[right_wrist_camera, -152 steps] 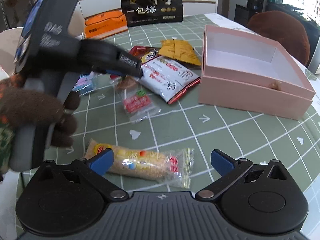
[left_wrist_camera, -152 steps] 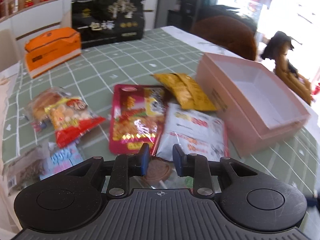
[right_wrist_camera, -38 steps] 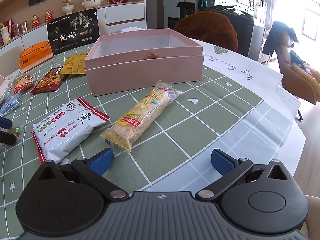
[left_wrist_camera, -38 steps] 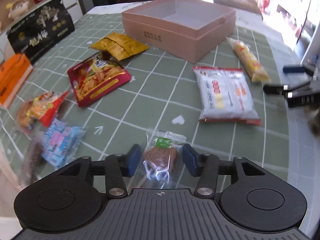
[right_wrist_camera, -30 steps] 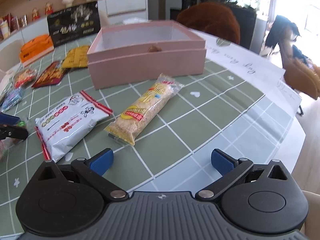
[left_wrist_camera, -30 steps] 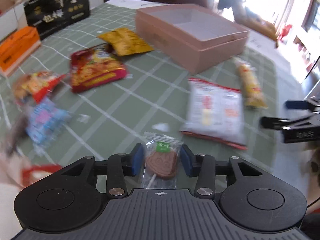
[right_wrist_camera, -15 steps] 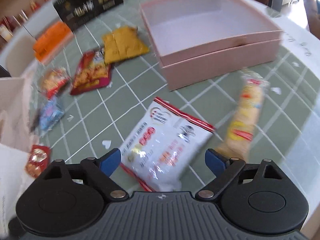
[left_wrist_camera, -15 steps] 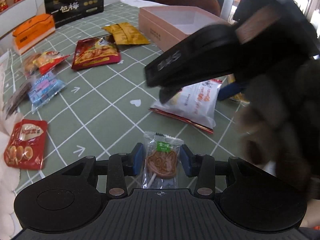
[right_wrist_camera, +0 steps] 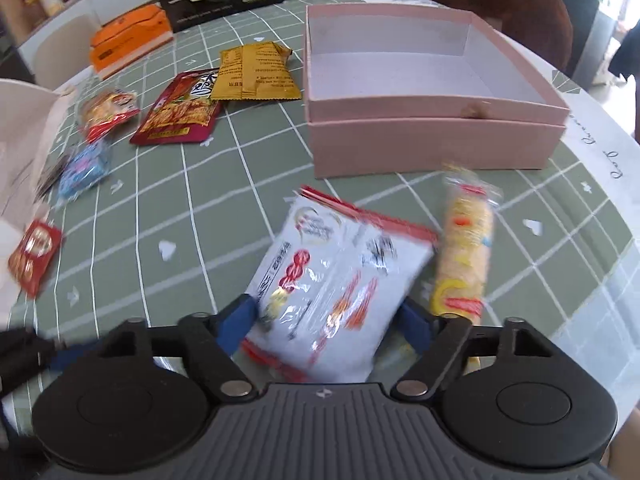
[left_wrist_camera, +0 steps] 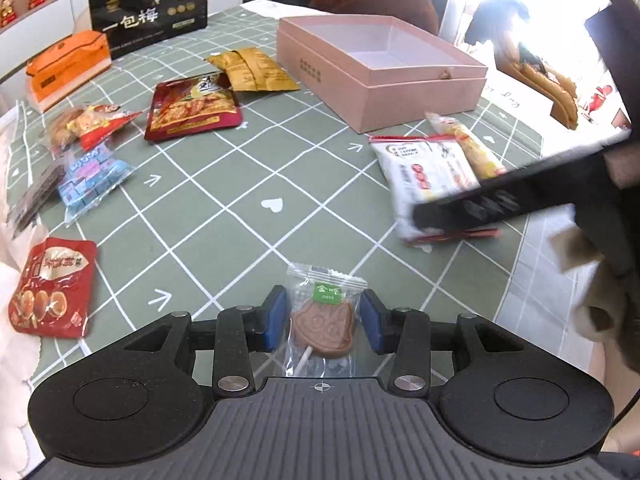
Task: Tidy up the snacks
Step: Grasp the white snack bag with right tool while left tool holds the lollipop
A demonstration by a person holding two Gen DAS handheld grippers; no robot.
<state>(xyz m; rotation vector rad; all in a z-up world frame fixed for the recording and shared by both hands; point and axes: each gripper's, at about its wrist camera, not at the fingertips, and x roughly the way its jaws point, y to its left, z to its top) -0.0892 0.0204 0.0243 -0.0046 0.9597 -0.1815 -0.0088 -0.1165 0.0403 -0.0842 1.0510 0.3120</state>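
Observation:
My left gripper (left_wrist_camera: 323, 322) has its jaws closed in on a wrapped brown lollipop (left_wrist_camera: 322, 325) near the table's front edge. My right gripper (right_wrist_camera: 329, 322) straddles a white snack pack with red trim (right_wrist_camera: 336, 280); its jaws stand at the pack's sides, partly closed. The same pack (left_wrist_camera: 428, 172) shows in the left wrist view under the right gripper's body (left_wrist_camera: 520, 200). A long yellow rice-cracker pack (right_wrist_camera: 464, 252) lies right of it. The open pink box (right_wrist_camera: 424, 120) is empty, just beyond.
On the green checked tablecloth (left_wrist_camera: 256, 184) lie a red pack (left_wrist_camera: 192, 108), a yellow pack (left_wrist_camera: 252, 70), a blue candy bag (left_wrist_camera: 92, 180), a small red pack (left_wrist_camera: 52, 288) and a red-and-orange one (left_wrist_camera: 96, 122). An orange box (left_wrist_camera: 68, 68) and a black bag (left_wrist_camera: 148, 8) stand at the back.
My right gripper has come down over the white pack and its jaws have narrowed around it. My left gripper still holds the lollipop, a little lower and steadier.

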